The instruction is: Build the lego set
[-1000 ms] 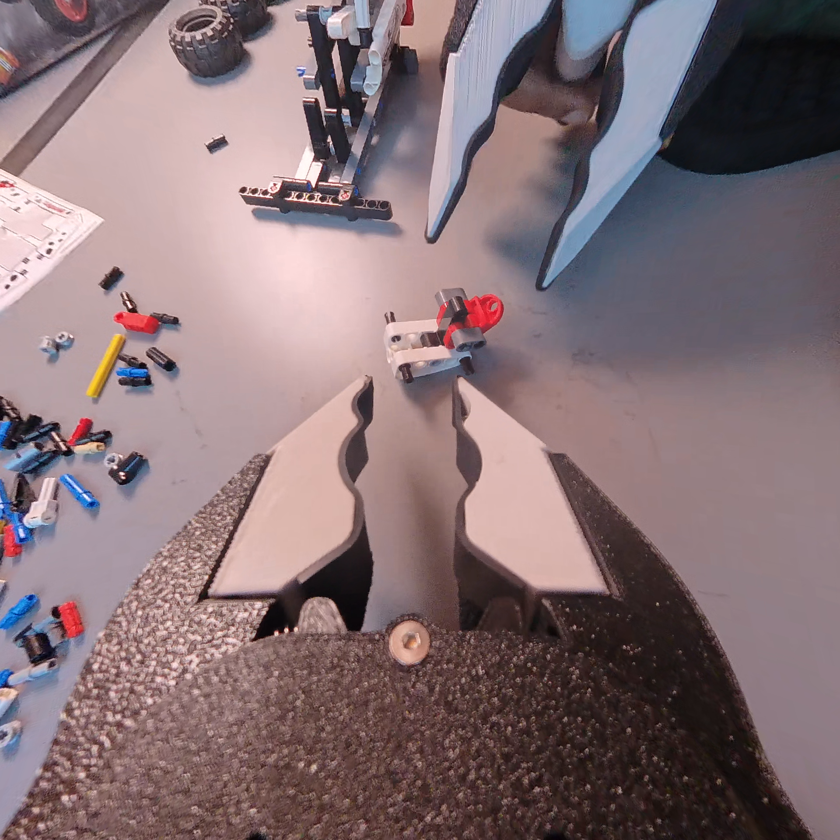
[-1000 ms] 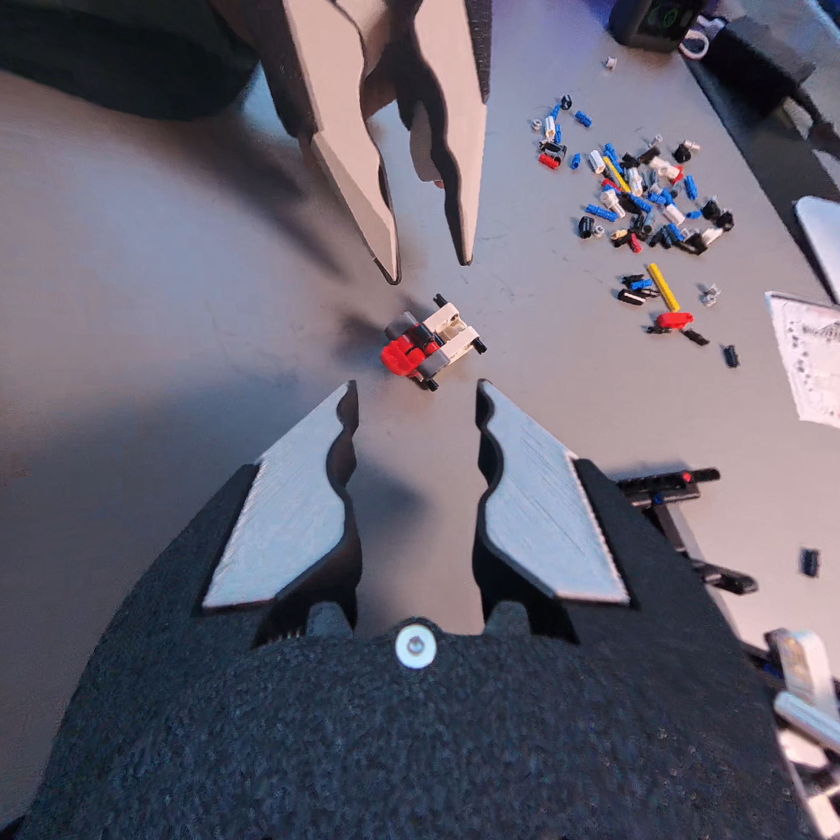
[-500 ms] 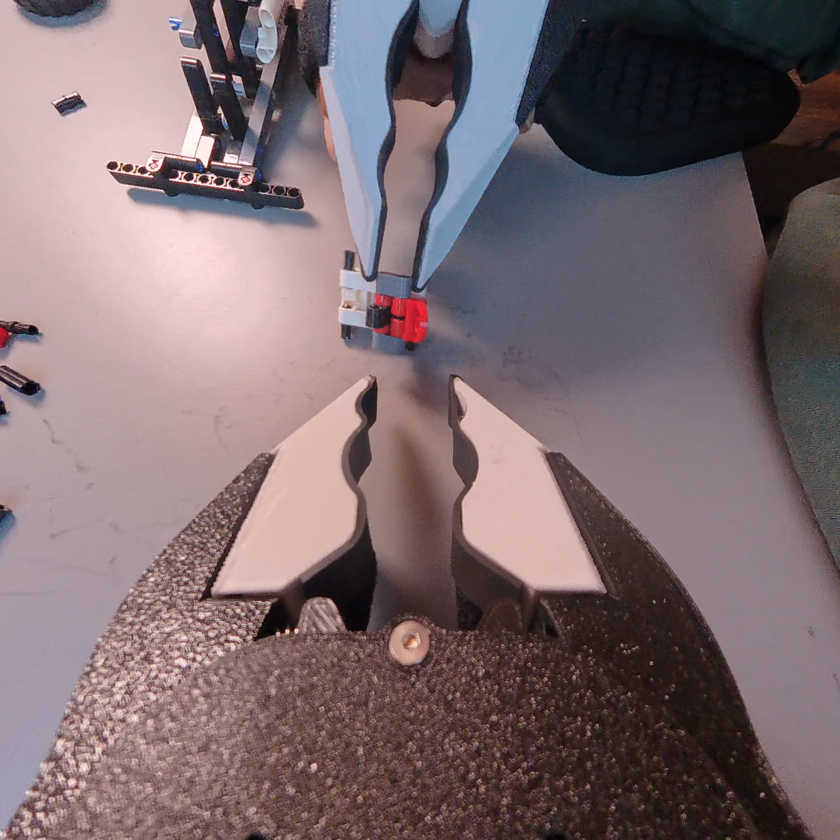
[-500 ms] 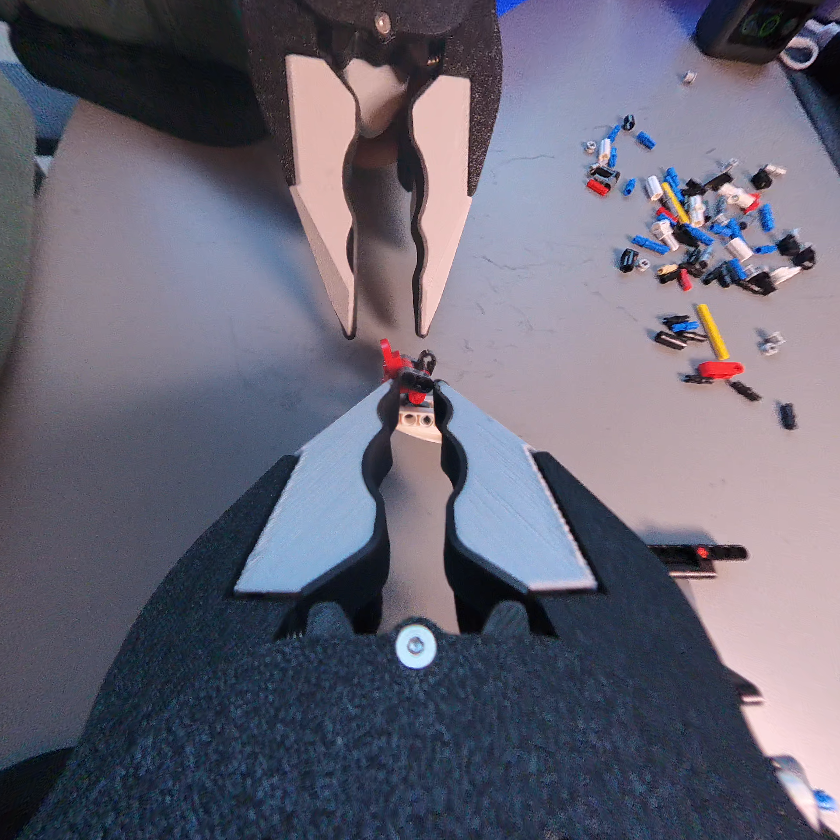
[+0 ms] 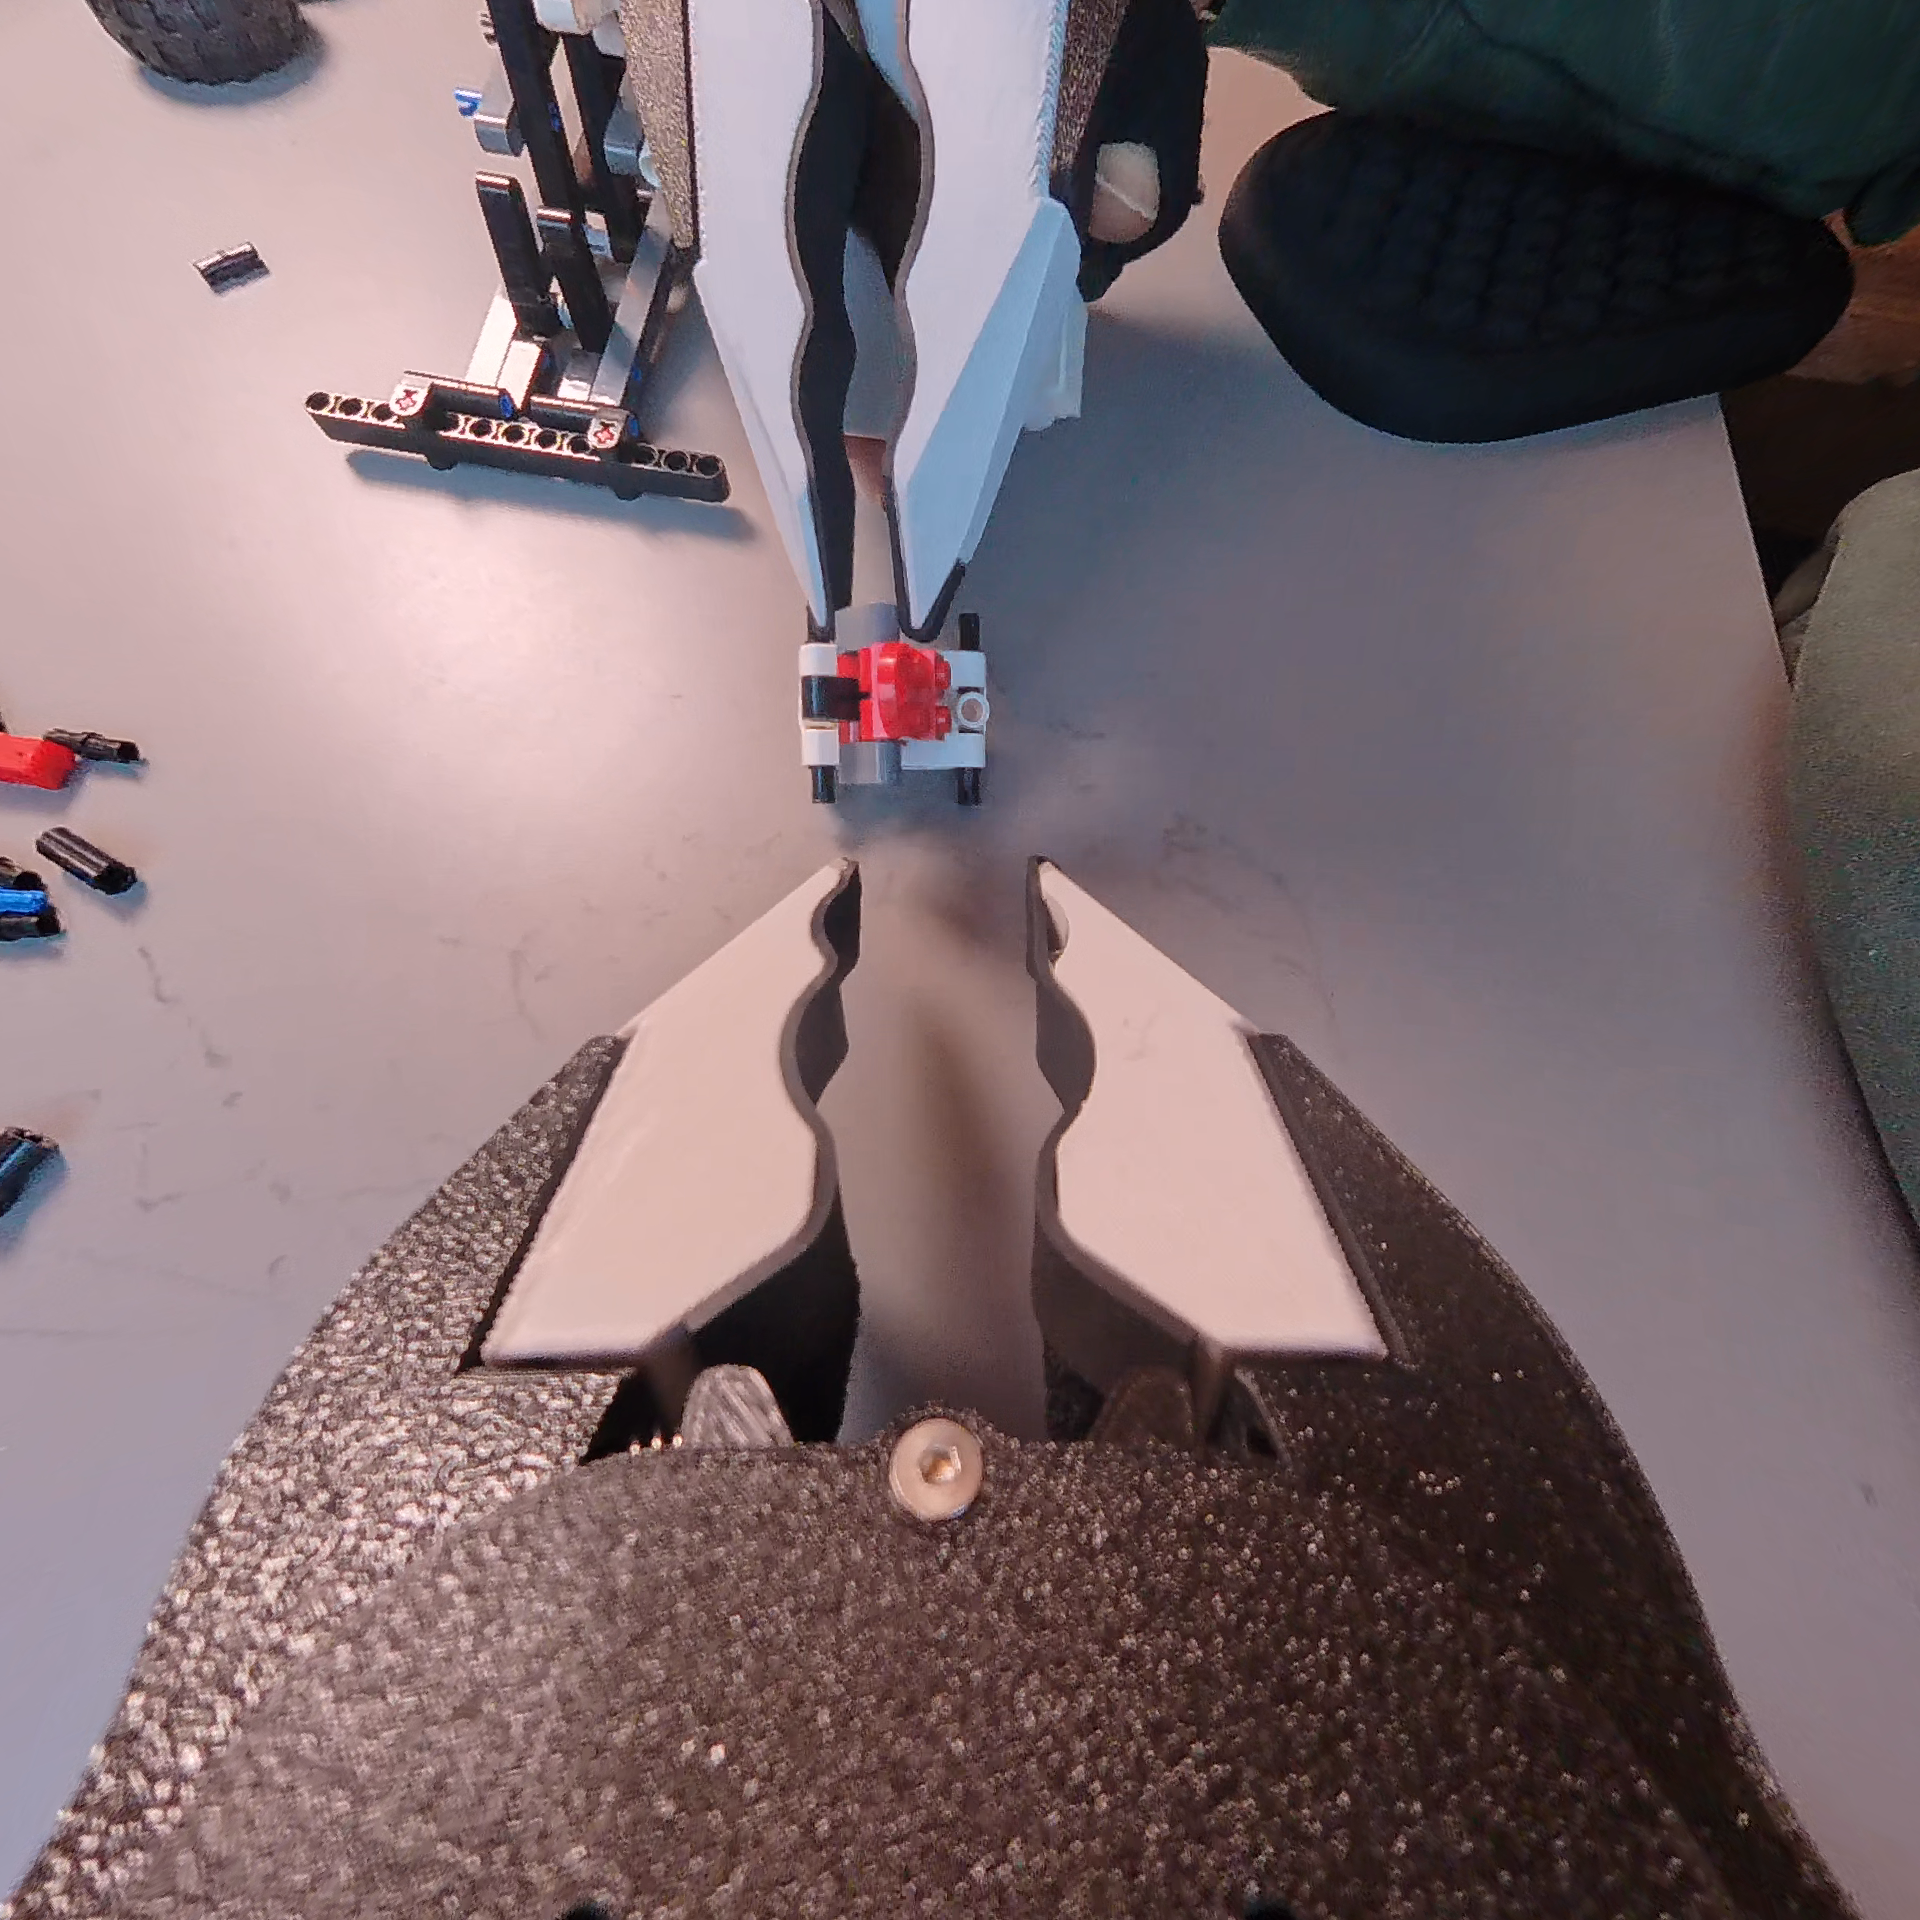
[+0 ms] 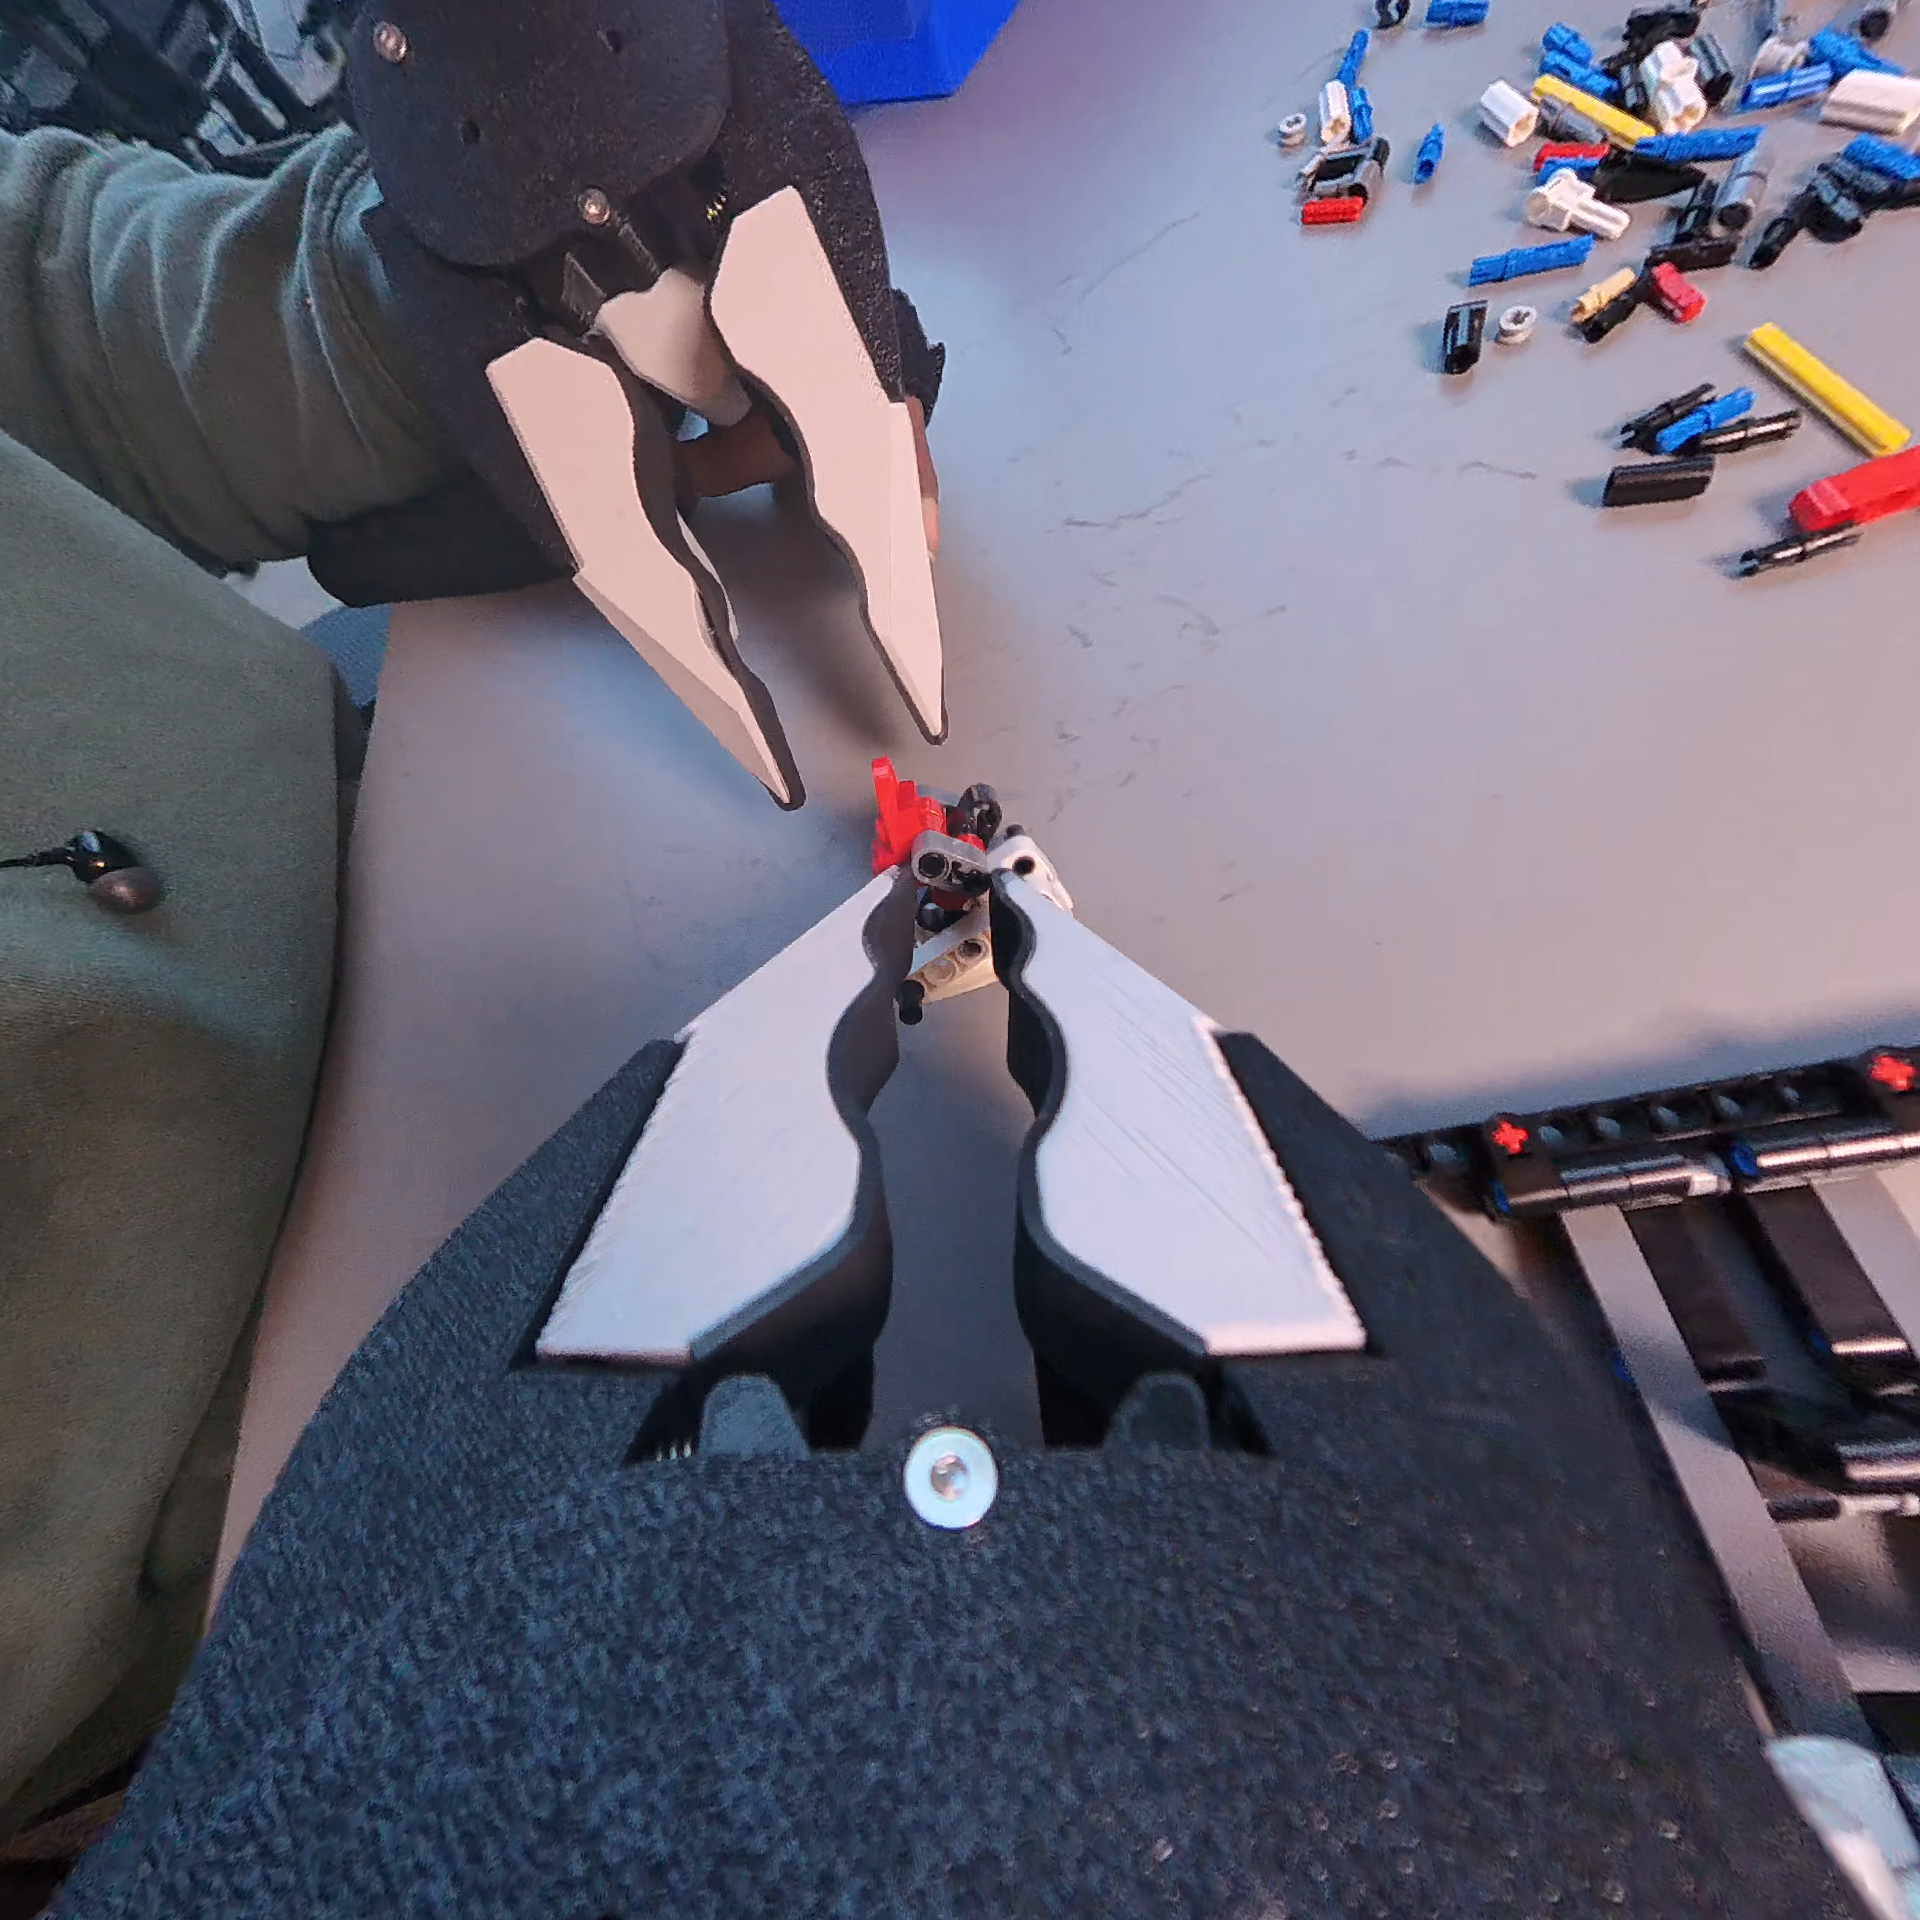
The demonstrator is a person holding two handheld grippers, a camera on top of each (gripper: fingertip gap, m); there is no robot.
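A grey counter (image 5: pixel 1351 727) holds a small red, white and grey lego piece (image 5: pixel 891 707) near the middle. The right gripper (image 6: pixel 943 891) pinches this piece between its fingertips. The left gripper (image 5: pixel 943 868) faces it from just beside, spread apart and holding nothing.

Bare counter lies to the piece's right in the left wrist view, running to the counter's edge (image 5: pixel 1756 520), where a dark sleeve (image 5: pixel 1538 281) rests. To the left, open surface separates the piece from a black lego frame (image 5: pixel 520 436) standing behind it. A few loose parts (image 5: pixel 83 862) sit well apart at the left border, and a tyre (image 5: pixel 208 36) lies in the far corner.

The right wrist view alone shows the full scatter of blue, black, white, red and yellow loose parts, far across the counter. It also shows the person's green sleeve (image 6: pixel 177 343) behind the left gripper, and a blue object (image 6: pixel 894 47) at the top edge.
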